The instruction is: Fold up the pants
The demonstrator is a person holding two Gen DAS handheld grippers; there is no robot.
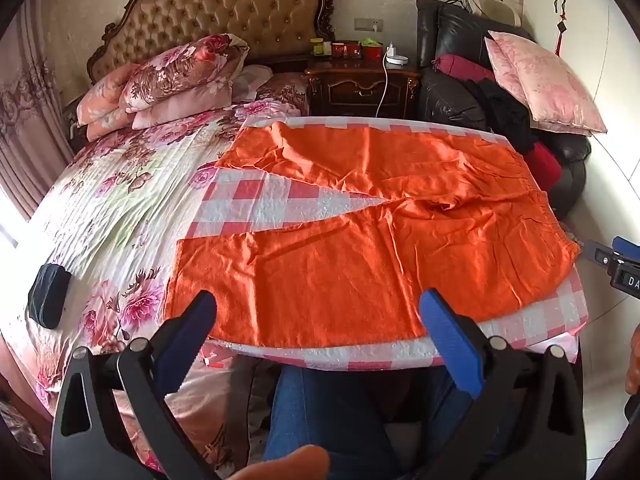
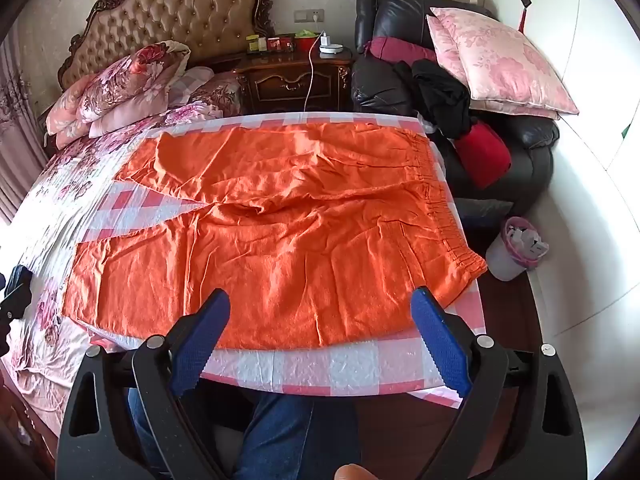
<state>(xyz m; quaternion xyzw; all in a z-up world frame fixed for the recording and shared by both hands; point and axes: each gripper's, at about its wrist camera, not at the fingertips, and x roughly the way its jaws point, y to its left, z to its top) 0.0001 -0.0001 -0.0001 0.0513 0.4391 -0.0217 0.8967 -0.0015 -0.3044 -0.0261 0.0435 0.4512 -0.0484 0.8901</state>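
**Orange pants spread flat, both pairs of fingers wide apart above the near edge**

We see the orange pants [image 1: 380,232] laid out flat on a worktop covered with a pink-and-white checked cloth [image 1: 256,204]. The two legs run toward the left and split apart, leaving a wedge of checked cloth showing between them. The gathered waistband [image 2: 444,216] lies along the right edge of the worktop. The fabric is wrinkled across the seat and legs.

We hold the left gripper [image 1: 318,312] over the near hem of the closer leg, its blue fingers [image 1: 450,340] spread wide with nothing between them. The right gripper [image 2: 320,308] hovers over the near side of the pants close to the waistband, its blue fingers [image 2: 438,340] likewise spread wide and holding nothing. Whether the fingertips touch the fabric, we cannot tell.

Our legs in blue jeans [image 2: 280,436] show under the near edge of the worktop. To the left lies a bed [image 1: 104,208] with a floral cover and stacked pillows [image 1: 172,76]. Behind the worktop stands a dark nightstand [image 2: 296,80], and to its right a black armchair [image 2: 516,148] piled with clothes and a pink cushion [image 2: 500,60]. A small bin [image 2: 512,248] sits on the floor at the right.
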